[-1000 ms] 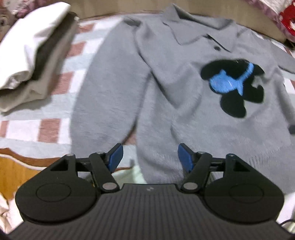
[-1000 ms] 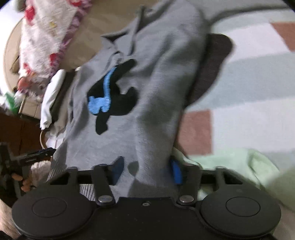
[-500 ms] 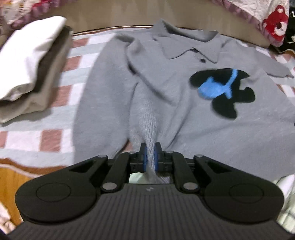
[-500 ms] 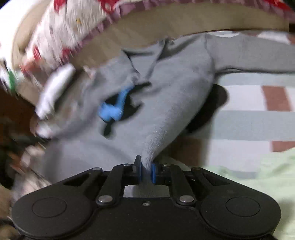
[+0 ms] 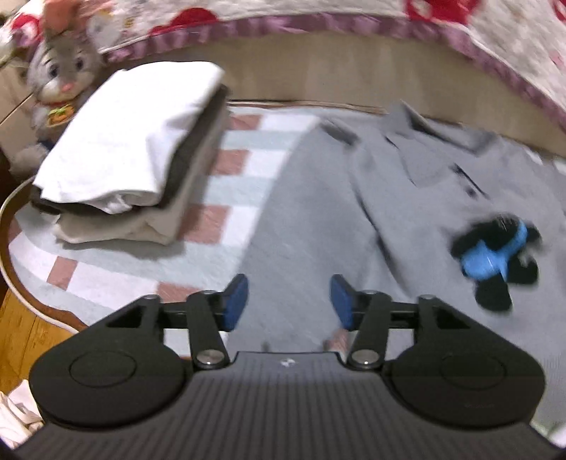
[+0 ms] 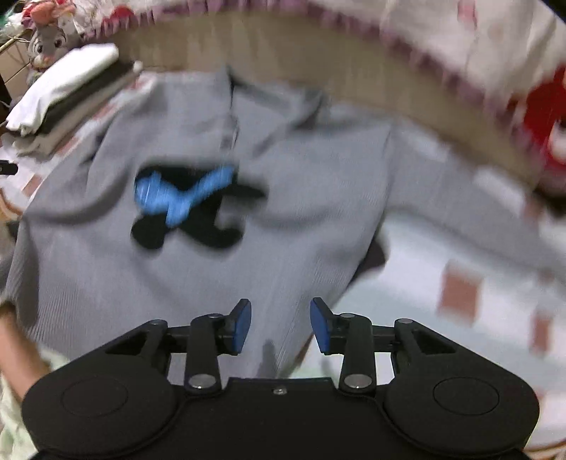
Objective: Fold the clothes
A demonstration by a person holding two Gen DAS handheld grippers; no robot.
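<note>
A grey collared sweater (image 5: 406, 212) with a black and blue figure (image 5: 495, 258) on its chest lies spread face up on the checked cover; it also shows in the right wrist view (image 6: 283, 219). My left gripper (image 5: 288, 300) is open and empty over the sweater's lower left part, near its left sleeve. My right gripper (image 6: 280, 325) is open and empty over the sweater's lower right hem. Both views are blurred by motion.
A stack of folded clothes (image 5: 134, 148), white on top, sits at the left on the checked cover (image 5: 226, 184). A grey plush toy (image 5: 60, 74) stands behind it. A floral quilt (image 5: 318, 17) lies along the back. The wooden bed edge (image 5: 32, 293) curves at the left.
Both grippers were shut on the sweater's hem half a second ago; both have let go and opened. The sweater now lies flatter, and both cameras have moved back and up.
</note>
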